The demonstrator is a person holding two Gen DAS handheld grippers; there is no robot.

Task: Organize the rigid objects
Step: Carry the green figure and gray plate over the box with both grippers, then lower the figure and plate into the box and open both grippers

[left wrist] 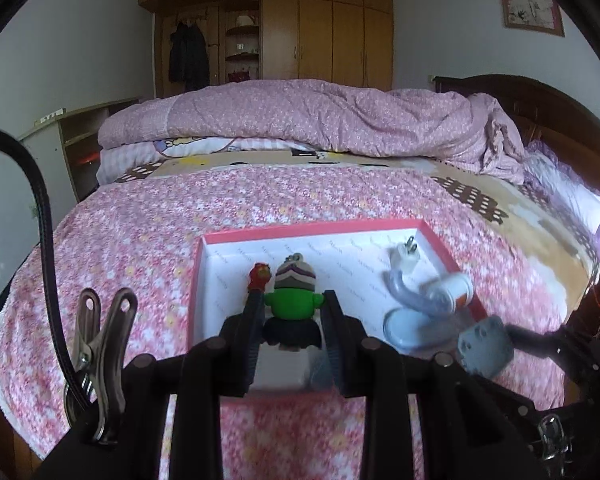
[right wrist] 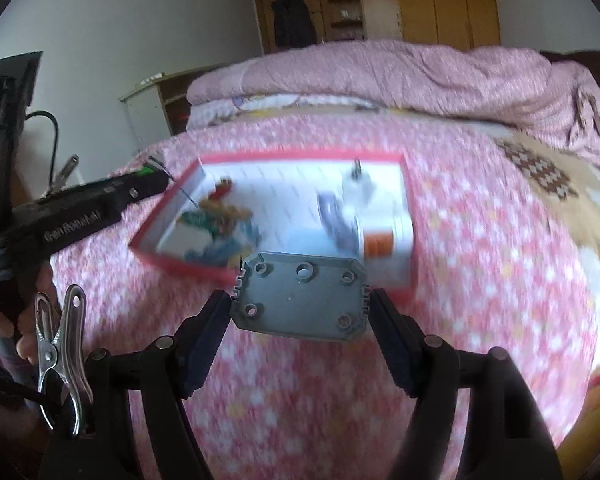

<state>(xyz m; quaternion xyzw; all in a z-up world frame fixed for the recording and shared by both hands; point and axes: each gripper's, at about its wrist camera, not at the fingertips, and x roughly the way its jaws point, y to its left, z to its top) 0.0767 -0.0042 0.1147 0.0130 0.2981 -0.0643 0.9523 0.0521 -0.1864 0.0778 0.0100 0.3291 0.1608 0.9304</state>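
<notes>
Pink-rimmed white box (left wrist: pixel 312 229); green-bodied figurine (left wrist: pixel 294 304); grey plate (right wrist: pixel 300 300); pink floral bedspread (left wrist: pixel 140 240).

- Small figurine (left wrist: pixel 294 304): lower body hidden between the fingers of the left hand-held gripper (left wrist: pixel 292 320).
- Pink-rimmed box (left wrist: pixel 312 229): near wall hidden behind that gripper.
- Grey plate (right wrist: pixel 300 298): side edges covered by the right hand-held gripper (right wrist: pixel 300 320); smeared beyond it in the left view.
- Toys in the box (right wrist: pixel 220 220): too blurred to identify.
- White bottle (right wrist: pixel 386 238): label unreadable.
- Hand (right wrist: pixel 4 320): cut off at left edge.
- Bed (right wrist: pixel 480 260): pattern smeared.
</notes>
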